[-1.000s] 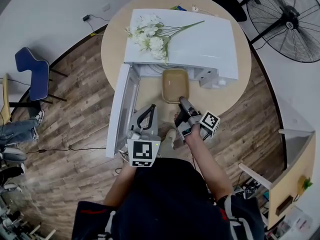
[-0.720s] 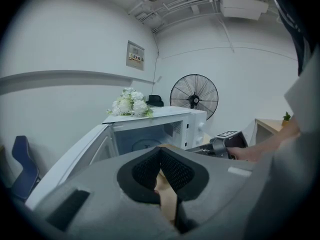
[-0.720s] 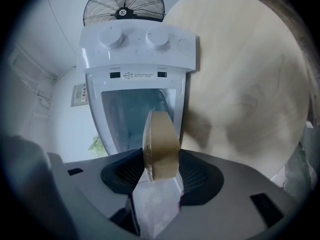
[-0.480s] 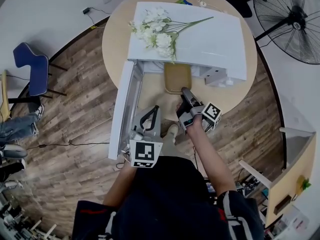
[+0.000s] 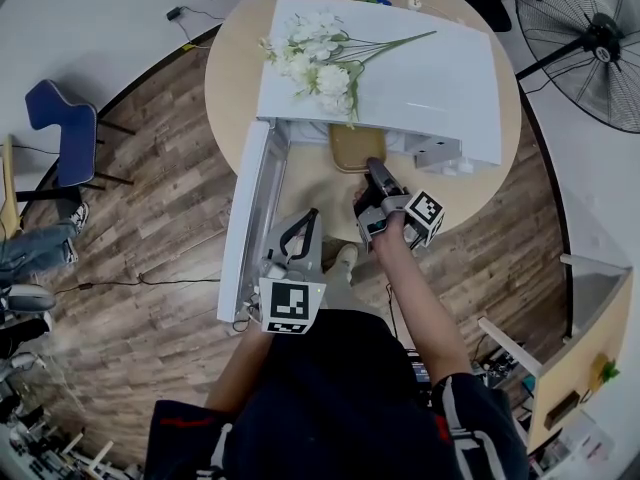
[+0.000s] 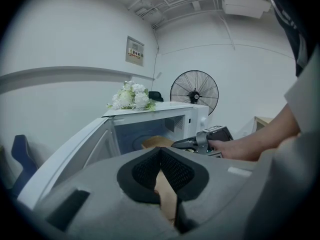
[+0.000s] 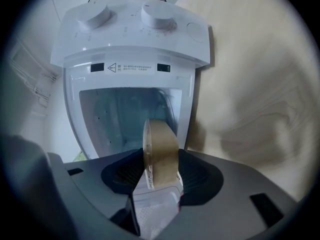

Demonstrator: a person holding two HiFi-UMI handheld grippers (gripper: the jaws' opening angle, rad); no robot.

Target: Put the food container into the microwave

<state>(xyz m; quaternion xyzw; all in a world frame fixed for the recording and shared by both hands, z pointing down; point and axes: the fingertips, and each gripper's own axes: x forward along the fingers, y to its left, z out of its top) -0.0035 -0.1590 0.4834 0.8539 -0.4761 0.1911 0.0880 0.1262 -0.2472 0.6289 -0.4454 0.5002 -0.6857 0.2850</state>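
The tan food container (image 5: 355,146) is level and half under the top of the white microwave (image 5: 420,78), in its open cavity. My right gripper (image 5: 378,176) is shut on the container's near rim, just outside the opening. In the right gripper view the container (image 7: 160,151) shows edge-on between the pads, with the cavity (image 7: 125,119) right behind it. My left gripper (image 5: 292,238) hangs back beside the open door (image 5: 250,218), its tips together and holding nothing. The left gripper view shows the container (image 6: 156,142) at the opening.
The microwave stands on a round wooden table (image 5: 310,193), its door swung out to the left. White artificial flowers (image 5: 315,63) lie on its top. A floor fan (image 5: 590,38) stands at the far right and a blue chair (image 5: 60,133) at the left.
My right gripper has pushed the container forward, so that more of it now lies under the microwave's top. The left gripper has stayed in place.
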